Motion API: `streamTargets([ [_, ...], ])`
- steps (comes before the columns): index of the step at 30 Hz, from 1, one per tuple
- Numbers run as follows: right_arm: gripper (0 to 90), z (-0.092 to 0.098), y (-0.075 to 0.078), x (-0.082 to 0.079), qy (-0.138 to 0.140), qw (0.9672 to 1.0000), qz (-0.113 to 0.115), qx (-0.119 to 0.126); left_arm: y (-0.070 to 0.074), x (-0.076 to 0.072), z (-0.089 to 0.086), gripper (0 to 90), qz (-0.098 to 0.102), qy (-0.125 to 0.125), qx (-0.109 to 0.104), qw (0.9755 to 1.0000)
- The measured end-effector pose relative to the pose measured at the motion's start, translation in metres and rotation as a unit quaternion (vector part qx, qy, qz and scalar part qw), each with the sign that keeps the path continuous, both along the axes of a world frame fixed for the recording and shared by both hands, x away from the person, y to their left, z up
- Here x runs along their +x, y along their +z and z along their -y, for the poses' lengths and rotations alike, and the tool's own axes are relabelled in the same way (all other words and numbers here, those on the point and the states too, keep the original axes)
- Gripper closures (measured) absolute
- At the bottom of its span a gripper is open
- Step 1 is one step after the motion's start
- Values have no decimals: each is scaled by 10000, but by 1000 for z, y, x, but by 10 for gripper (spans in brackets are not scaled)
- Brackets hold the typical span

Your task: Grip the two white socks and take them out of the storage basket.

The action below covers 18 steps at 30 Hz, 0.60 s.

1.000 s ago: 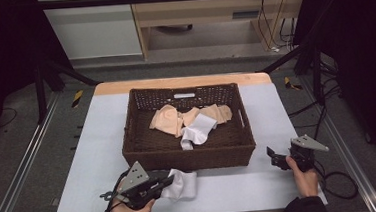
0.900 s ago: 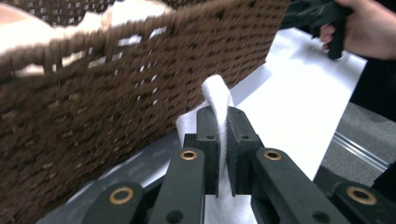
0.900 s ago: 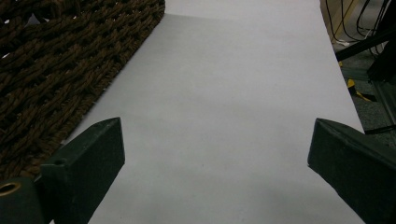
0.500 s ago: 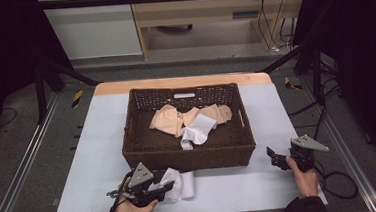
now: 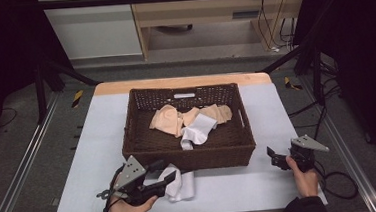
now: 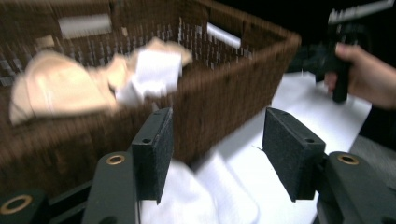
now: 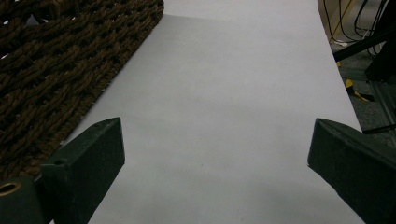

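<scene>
High view: a brown wicker basket (image 5: 189,153) sits mid-table. Near its front left, a white sock (image 5: 177,183) lies on the table, just beside the left gripper (image 5: 163,177).

Left gripper view: the jaws have just been opening and stand spread above the sock (image 6: 205,196), not pinching it.

Right gripper view: the right gripper (image 7: 215,163) is spread wide over bare table (image 7: 224,93), basket (image 7: 60,56) to its left.

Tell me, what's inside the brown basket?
Inside the brown basket lie a few peach-coloured socks and one white sock resting partly on top of them. Whatever might sit underneath that pile is covered, so it cannot be seen.
</scene>
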State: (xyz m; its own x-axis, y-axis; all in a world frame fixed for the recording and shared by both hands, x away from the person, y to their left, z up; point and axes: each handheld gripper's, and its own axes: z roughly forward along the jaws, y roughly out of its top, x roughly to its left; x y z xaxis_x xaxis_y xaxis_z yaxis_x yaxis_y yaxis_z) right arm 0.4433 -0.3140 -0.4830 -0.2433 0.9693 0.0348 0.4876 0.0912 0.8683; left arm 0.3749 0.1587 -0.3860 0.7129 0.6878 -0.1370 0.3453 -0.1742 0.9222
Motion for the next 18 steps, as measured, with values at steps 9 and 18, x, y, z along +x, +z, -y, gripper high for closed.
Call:
streamTargets([
  [9,42,0,0,0,10,10000,-6,11,50,37,27,426,513,151,-97,9985],
  [18,42,0,0,0,14,10000,-9,17,64,78,58,417,595,282,-110,9978],
])
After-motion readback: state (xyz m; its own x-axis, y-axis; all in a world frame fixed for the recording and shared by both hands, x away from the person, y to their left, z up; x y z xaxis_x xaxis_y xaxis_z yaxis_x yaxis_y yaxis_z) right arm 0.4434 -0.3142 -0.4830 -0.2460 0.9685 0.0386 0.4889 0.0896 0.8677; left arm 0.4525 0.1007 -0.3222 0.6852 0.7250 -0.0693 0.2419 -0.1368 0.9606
